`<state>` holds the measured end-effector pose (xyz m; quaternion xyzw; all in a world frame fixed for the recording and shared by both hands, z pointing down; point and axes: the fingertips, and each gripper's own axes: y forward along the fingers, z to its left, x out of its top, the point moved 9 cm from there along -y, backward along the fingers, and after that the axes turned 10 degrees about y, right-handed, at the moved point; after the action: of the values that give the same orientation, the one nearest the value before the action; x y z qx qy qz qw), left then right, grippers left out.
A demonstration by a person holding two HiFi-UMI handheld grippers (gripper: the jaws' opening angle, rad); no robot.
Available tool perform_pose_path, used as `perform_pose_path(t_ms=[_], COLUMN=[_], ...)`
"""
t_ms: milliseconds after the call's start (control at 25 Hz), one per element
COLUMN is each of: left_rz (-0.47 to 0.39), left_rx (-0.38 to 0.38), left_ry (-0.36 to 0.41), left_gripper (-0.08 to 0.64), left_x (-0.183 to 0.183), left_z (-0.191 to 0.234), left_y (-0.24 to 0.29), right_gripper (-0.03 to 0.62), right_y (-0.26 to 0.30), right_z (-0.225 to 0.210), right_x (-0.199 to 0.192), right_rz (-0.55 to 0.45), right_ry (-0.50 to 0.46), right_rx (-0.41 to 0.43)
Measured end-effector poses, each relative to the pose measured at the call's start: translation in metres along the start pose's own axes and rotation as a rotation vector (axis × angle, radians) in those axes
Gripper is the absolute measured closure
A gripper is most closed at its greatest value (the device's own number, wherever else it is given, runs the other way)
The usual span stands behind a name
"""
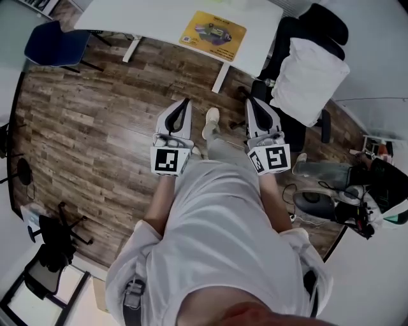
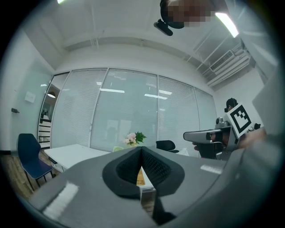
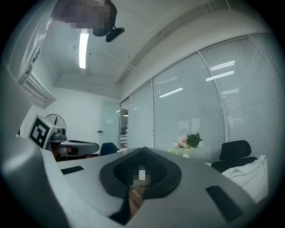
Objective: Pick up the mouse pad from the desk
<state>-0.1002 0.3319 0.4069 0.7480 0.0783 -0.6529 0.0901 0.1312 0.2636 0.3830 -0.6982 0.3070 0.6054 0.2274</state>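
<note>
The yellow mouse pad (image 1: 213, 30) lies flat on the white desk (image 1: 153, 19) at the top of the head view, some way ahead of both grippers. A sliver of the mouse pad (image 2: 140, 177) shows below the jaws in the left gripper view. My left gripper (image 1: 185, 103) and right gripper (image 1: 248, 100) are held side by side over the wood floor and point towards the desk. Both are shut and hold nothing. In its own view the left gripper (image 2: 141, 149) has its jaws pressed together, and so has the right gripper (image 3: 143, 149).
A black office chair with a white cloth (image 1: 312, 73) stands right of the desk, a blue chair (image 1: 57, 44) at its left. A desk leg (image 1: 220, 77) stands between the grippers' lines. Flowers (image 2: 133, 139) sit on the desk. Cables and gear (image 1: 331, 200) lie at right.
</note>
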Motion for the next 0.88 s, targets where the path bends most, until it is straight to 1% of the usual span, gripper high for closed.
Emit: perform_pose_path(t_ms=[200, 360, 640, 880], left_rz=[0.042, 0.077, 0.126, 0.160], left_rx=[0.027, 0.046, 0.067, 0.075], left_ry=[0.036, 0.077, 0.083, 0.097], left_gripper=[0.566, 0.566, 0.566, 0.566], left_x=[-0.010, -0.009, -0.012, -0.012], left_z=[0.021, 0.045, 0.073, 0.082], left_y=[0.045, 0.095, 0.188, 0.245], right_gripper=[0.595, 0.595, 0.595, 0.595], right_y=[0.055, 0.107, 0.186, 0.224], right_z=[-0.042, -0.080, -0.151, -0.202], right_x=[-0.008, -0.009, -0.001, 0.000], right_rz=[-0.006, -0.009, 0.043, 0.086], right_ry=[0.029, 0.069, 0.079, 0.096], right_rx=[0.020, 0.039, 0.060, 0.037])
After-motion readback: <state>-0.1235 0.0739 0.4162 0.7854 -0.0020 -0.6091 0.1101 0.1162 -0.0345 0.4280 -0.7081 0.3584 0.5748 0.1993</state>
